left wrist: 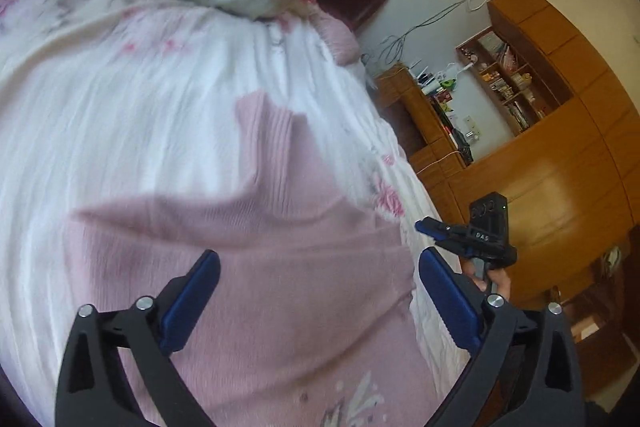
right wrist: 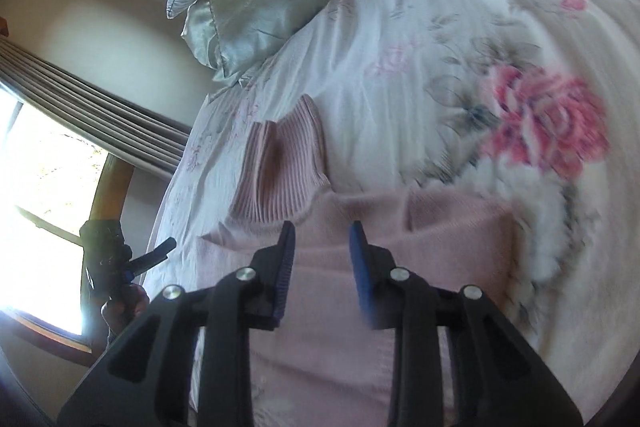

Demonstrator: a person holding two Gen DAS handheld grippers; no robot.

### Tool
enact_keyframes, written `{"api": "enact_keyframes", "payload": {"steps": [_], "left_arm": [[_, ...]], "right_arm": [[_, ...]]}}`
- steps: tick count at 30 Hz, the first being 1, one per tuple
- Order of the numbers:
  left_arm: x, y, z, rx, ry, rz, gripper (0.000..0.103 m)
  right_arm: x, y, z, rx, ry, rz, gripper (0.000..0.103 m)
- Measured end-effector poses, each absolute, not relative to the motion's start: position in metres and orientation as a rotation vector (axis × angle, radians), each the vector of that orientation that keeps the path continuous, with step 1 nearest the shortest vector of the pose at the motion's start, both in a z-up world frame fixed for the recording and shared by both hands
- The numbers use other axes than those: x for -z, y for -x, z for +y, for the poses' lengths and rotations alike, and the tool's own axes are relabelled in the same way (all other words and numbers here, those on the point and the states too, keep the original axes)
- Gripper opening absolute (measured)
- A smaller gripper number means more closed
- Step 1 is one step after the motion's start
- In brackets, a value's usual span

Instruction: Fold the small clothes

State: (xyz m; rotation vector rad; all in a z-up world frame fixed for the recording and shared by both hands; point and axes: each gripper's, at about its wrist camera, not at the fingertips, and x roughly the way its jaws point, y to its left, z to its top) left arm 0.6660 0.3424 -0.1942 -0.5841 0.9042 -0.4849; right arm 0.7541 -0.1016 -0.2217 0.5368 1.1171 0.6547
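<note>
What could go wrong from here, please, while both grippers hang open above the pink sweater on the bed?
The pink sweater lies on a soft, wrinkled floral quilt, so the left gripper or right gripper could pinch quilt fabric with it. The ribbed collar sticks out beyond the body and may bunch in a fold. The sweater reaches towards the bed's edge, so a tug might slide it off.

2 close views over 1 bed

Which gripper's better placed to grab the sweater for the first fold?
Probably right: the right gripper hangs open over the pink sweater, just below its ribbed collar. The left gripper is open too, over mid-body.
</note>
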Motion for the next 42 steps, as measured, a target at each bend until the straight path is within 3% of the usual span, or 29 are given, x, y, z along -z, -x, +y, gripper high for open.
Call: {"api": "enact_keyframes", "payload": {"steps": [6,14,17,18,21,22,23,24,29,39,41,42], "left_arm": [[0.231,-0.783,0.322,0.38,0.534,1.042,0.099],[0.273,-0.829,0.299,0.372,0.416,1.101,0.098],[0.275,-0.832,0.296,0.382,0.399,1.087,0.08],[0.276,-0.833,0.295,0.385,0.395,1.089,0.066],[0.275,-0.829,0.296,0.361,0.377,1.061,0.045],[0.272,-0.826,0.3,0.356,0.397,1.035,0.039],[0.27,-0.825,0.305,0.351,0.412,1.014,0.037],[0.266,-0.822,0.311,0.348,0.429,0.991,0.03],[0.255,-0.804,0.311,0.379,0.405,0.974,0.019],[0.191,-0.736,0.284,0.615,0.414,0.842,0.018],[0.176,-0.708,0.299,0.661,0.507,0.777,0.031],[0.17,-0.689,0.305,0.678,0.531,0.752,0.045]], "right_arm": [[0.236,-0.839,-0.025,-0.609,-0.453,1.136,0.031],[0.263,-0.882,0.025,-0.601,-0.354,1.119,0.037],[0.268,-0.89,0.031,-0.612,-0.356,1.103,0.042],[0.269,-0.891,0.034,-0.613,-0.351,1.095,0.044],[0.274,-0.896,0.044,-0.627,-0.345,1.094,0.048],[0.276,-0.896,0.048,-0.639,-0.342,1.105,0.041],[0.277,-0.896,0.051,-0.642,-0.328,1.106,0.018],[0.276,-0.893,0.053,-0.64,-0.297,1.098,0.011],[0.25,-0.87,0.032,-0.667,-0.331,1.01,0.01],[0.171,-0.777,0.002,-0.831,-0.277,0.888,0.01],[0.162,-0.738,0.001,-0.889,-0.213,0.856,0.01],[0.161,-0.714,-0.001,-0.919,-0.171,0.841,0.01]]}}
